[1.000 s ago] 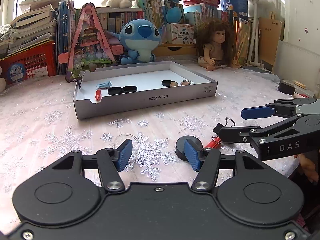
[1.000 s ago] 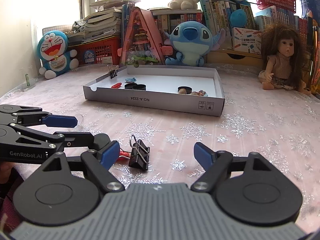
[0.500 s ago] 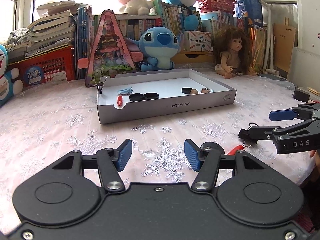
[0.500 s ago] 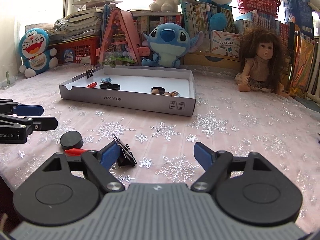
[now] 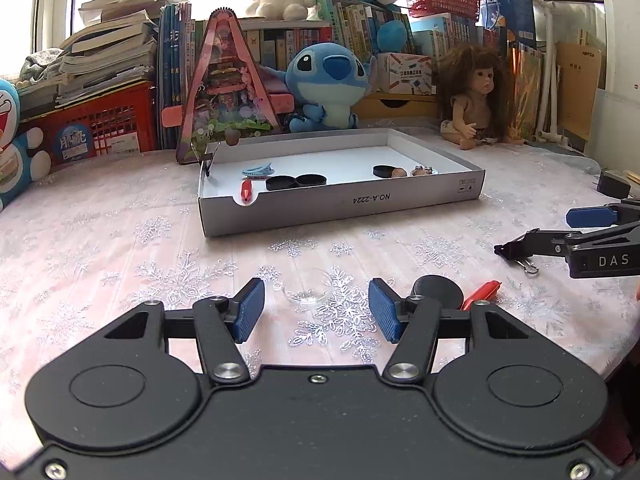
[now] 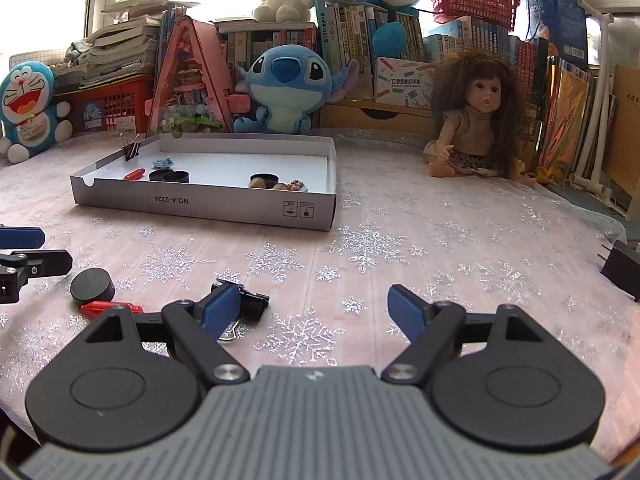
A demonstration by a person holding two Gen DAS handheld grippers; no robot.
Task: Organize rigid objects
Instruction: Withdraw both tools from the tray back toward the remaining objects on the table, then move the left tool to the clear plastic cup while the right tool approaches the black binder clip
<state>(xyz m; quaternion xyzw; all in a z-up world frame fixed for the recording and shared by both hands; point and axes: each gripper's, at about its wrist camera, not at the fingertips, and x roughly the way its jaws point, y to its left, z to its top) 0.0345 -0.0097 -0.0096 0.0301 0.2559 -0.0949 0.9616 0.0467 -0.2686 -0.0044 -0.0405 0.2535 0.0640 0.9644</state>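
Note:
A white cardboard tray (image 5: 344,202) (image 6: 224,205) lies mid-table and holds black caps, a red piece, a blue clip and small bits. My left gripper (image 5: 316,312) is open and empty; a small clear dish (image 5: 306,291) lies just beyond its fingers. A black puck (image 5: 436,286) (image 6: 92,285) and a red piece (image 5: 482,292) (image 6: 108,307) lie to its right. My right gripper (image 6: 314,312) is open and empty; a black binder clip (image 6: 252,304) lies behind its left finger. The right gripper also shows in the left wrist view (image 5: 560,232).
Plush toys, a doll (image 6: 476,120), books, red crates and a pink triangular toy house (image 5: 224,92) line the table's far edge. A small black block (image 6: 620,268) sits at the right. The tablecloth is pink with snowflakes.
Both grippers have pulled back and risen, so the tray looks farther. The right gripper has shifted right, so the binder clip now sits behind its left finger. Both stay open.

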